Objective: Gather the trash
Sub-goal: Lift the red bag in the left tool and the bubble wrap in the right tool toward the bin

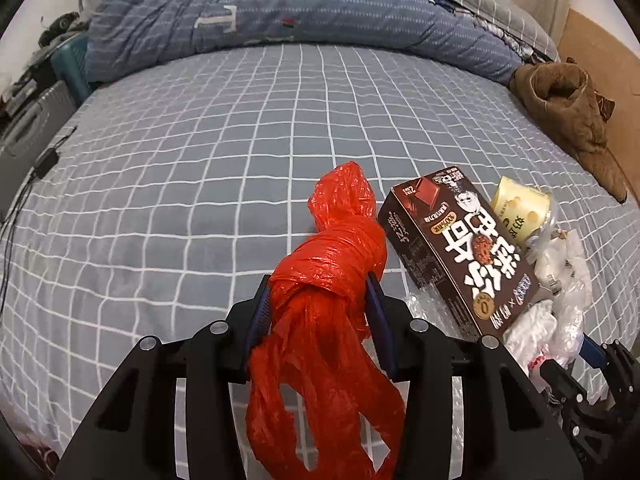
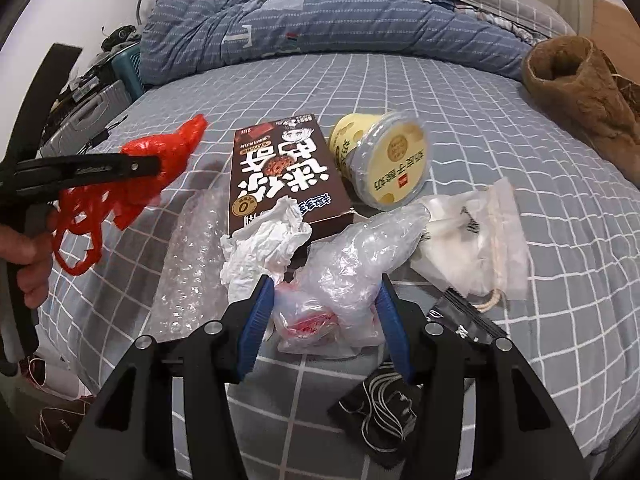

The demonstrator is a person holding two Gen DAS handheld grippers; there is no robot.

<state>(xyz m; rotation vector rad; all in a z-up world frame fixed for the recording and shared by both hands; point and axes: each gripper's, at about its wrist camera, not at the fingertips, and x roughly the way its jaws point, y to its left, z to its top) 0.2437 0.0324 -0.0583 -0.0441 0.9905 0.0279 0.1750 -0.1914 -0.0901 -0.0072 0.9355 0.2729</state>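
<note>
Two grippers work over a checked bedsheet (image 1: 200,168). The left gripper (image 1: 320,292) is clamped on a knotted red bag (image 1: 340,248), lifted off the sheet, its loose handles hanging down behind the blue pads (image 1: 258,312). Just right of the bag lies a brown box (image 1: 452,248), flat on the sheet, with a yellow cup (image 1: 520,206) tipped on its side beyond it.

The right gripper (image 2: 326,300) has its fingers spread on either side of a clear plastic bag (image 2: 352,272); whether they press it I cannot tell. Beside that bag are a crumpled tissue (image 2: 268,244) resting on the box's near end, bubble wrap (image 2: 188,264) to the left, a white pouch (image 2: 476,244) to the right and a dark wrapper (image 2: 380,412) nearest the camera. A blue quilt (image 2: 320,20) lies bunched at the far edge of the bed.
</note>
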